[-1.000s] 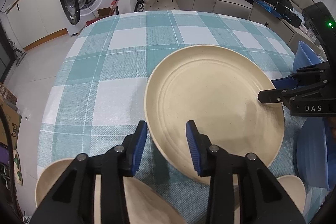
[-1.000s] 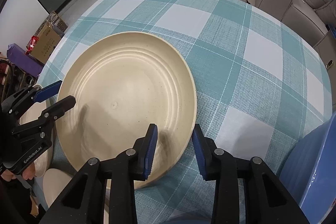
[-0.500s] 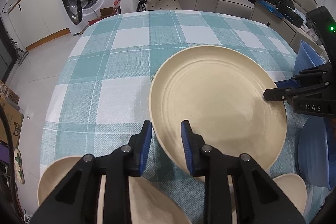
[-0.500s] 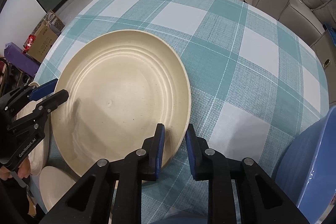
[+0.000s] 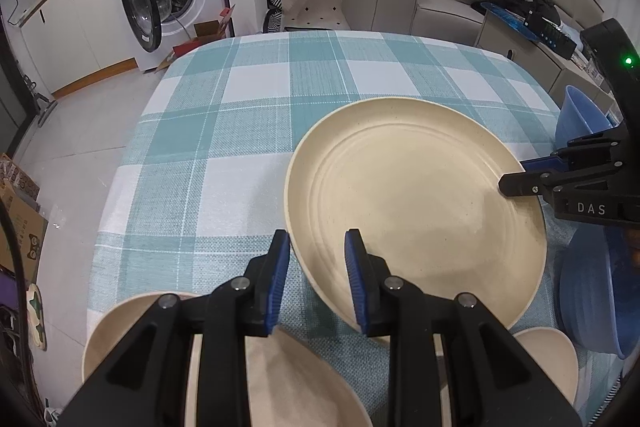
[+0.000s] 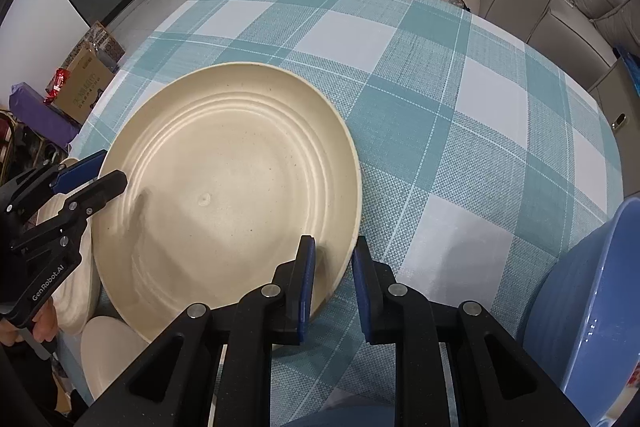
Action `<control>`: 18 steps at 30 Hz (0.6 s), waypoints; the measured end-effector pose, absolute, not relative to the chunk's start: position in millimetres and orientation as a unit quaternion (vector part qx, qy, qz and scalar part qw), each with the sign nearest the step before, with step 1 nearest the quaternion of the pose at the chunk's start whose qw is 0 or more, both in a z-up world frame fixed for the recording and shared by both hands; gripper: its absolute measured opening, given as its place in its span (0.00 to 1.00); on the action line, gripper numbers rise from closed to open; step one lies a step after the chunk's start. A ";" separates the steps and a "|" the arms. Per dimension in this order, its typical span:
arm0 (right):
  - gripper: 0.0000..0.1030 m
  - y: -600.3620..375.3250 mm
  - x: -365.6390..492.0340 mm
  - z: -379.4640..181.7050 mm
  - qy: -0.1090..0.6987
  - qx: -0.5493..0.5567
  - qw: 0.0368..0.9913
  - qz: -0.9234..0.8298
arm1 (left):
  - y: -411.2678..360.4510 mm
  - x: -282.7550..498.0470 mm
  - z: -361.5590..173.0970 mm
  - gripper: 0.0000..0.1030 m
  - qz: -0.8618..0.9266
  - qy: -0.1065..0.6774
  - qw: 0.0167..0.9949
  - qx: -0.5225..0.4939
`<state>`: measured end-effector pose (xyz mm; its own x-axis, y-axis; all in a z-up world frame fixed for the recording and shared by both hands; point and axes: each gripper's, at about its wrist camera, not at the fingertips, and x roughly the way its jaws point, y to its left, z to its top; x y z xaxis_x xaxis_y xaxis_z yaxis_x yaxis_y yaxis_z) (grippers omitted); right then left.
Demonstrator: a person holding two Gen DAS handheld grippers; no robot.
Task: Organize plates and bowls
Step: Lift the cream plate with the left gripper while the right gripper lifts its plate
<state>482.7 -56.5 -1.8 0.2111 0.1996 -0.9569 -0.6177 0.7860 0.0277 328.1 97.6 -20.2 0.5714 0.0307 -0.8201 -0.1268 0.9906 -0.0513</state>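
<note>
A large cream plate (image 5: 416,203) (image 6: 232,195) with ringed grooves sits over the teal checked tablecloth (image 5: 248,131). My left gripper (image 5: 316,243) is shut on the plate's near-left rim, one blue pad outside the rim and one on the plate's face. My right gripper (image 6: 334,247) is shut on the opposite rim in the same way. Each gripper shows in the other's view: the right gripper (image 5: 516,175) at the plate's right edge, the left gripper (image 6: 108,175) at its left edge.
Cream bowls and plates (image 5: 132,327) (image 5: 288,379) lie under my left gripper, with a small cream bowl (image 5: 548,359) beside them. Blue bowls (image 5: 592,299) (image 6: 592,307) stand at the table's right edge. Bare cloth (image 6: 460,107) stretches beyond the plate.
Both grippers' jaws have closed from a wider stance onto the plate's rim. The plate has shifted only slightly.
</note>
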 end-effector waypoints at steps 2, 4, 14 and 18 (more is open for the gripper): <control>0.18 -56.8 480.6 1.6 0.564 -0.185 0.758 0.271 | 97.9 326.0 -17.0 0.26 0.045 0.458 0.886 -0.052; 0.18 -57.5 478.7 5.3 0.562 -0.185 0.759 0.271 | 98.1 323.6 -13.5 0.26 0.045 0.454 0.888 -0.052; 0.18 -58.1 461.6 28.5 0.545 -0.189 0.770 0.272 | 97.6 307.4 6.2 0.26 0.047 0.436 0.897 -0.049; 0.18 -55.8 453.1 37.3 0.538 -0.191 0.773 0.276 | 98.8 297.8 14.9 0.26 0.051 0.427 0.901 -0.051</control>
